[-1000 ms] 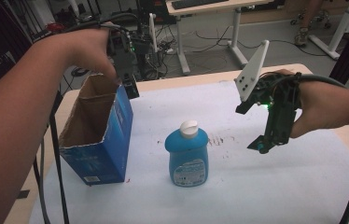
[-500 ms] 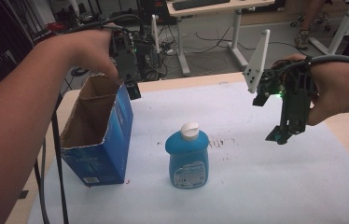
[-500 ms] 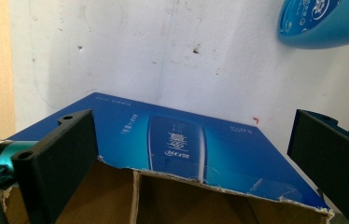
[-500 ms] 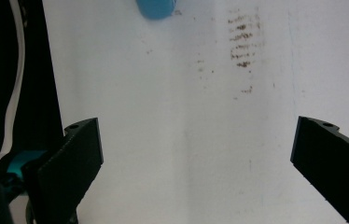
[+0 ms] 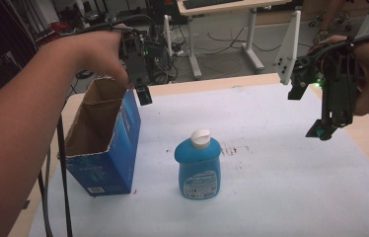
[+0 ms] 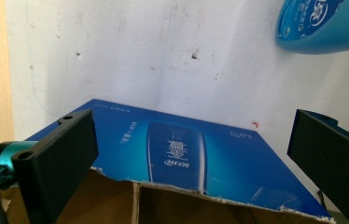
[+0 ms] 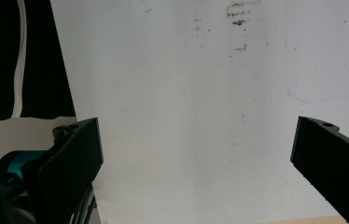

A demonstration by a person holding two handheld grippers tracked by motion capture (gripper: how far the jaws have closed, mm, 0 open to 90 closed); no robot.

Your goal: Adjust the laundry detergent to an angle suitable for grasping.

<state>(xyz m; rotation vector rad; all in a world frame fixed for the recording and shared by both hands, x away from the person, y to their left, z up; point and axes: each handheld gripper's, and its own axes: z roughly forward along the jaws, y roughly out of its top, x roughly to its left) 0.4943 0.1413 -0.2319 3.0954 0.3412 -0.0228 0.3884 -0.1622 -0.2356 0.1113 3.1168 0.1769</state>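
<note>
Your left gripper (image 5: 143,94) hangs over the far top edge of the open cardboard box (image 5: 104,143), its jaws spread wide and holding nothing; in the left gripper view they straddle the box's blue printed side (image 6: 196,154). The box stands upright at the left of the white-covered table (image 5: 271,187). Just beside it, near the middle, the blue bottle (image 5: 198,165) with its white cap stands upright, untouched. Your right gripper (image 5: 323,129) hovers well apart at the table's right, jaws open and empty above bare white sheet.
</note>
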